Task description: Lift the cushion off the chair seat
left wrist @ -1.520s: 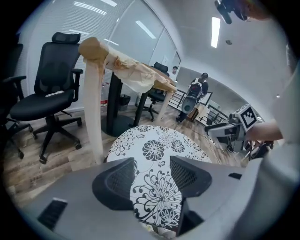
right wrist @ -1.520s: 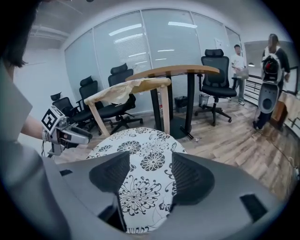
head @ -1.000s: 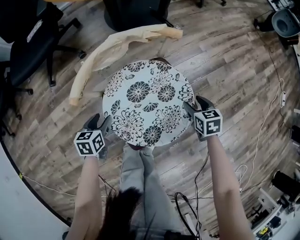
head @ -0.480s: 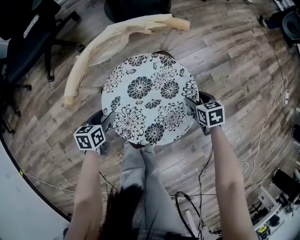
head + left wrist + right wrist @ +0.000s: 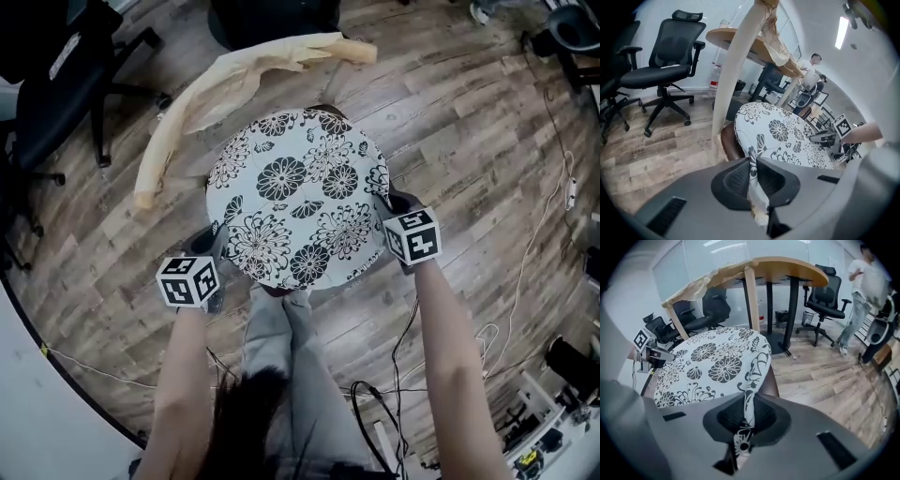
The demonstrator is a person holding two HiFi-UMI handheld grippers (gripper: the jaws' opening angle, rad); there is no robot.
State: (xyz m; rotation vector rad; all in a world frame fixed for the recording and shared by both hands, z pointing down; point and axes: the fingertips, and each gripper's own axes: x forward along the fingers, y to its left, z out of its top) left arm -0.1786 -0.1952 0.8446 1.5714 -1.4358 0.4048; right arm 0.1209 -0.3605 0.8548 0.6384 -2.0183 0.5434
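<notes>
Cushion [image 5: 298, 199]: round and flat, covered in pale cloth with a bold dark flower print; thin at the rim.
Cushion place: lies on the chair seat [image 5: 729, 143] and covers nearly all of it. Only a strip of the brown seat shows under the cushion's overhanging rim in both gripper views.
Cushion rim: drawn up into a narrow upright fold at each of the two spots where a gripper has it. The rest of the top lies smooth.
Left gripper [image 5: 214, 244]: at the cushion's near-left rim, pointing downward. Its jaws are closing with the printed hem between them, and the two dark ribbed pads already press the cloth into a slim fold.
Right gripper [image 5: 387, 204]: at the cushion's right rim, roughly across from the left one. Its jaws are pressed together on the hem, and a strip of flowered cloth runs down between the pads.
Floor [image 5: 469, 141]: wood planks all around the chair.
Table [image 5: 787, 268]: wooden, partly wrapped in tan paper, standing just beyond the chair.
Office chair [image 5: 670, 61]: black, on casters, farther off on the left.
</notes>
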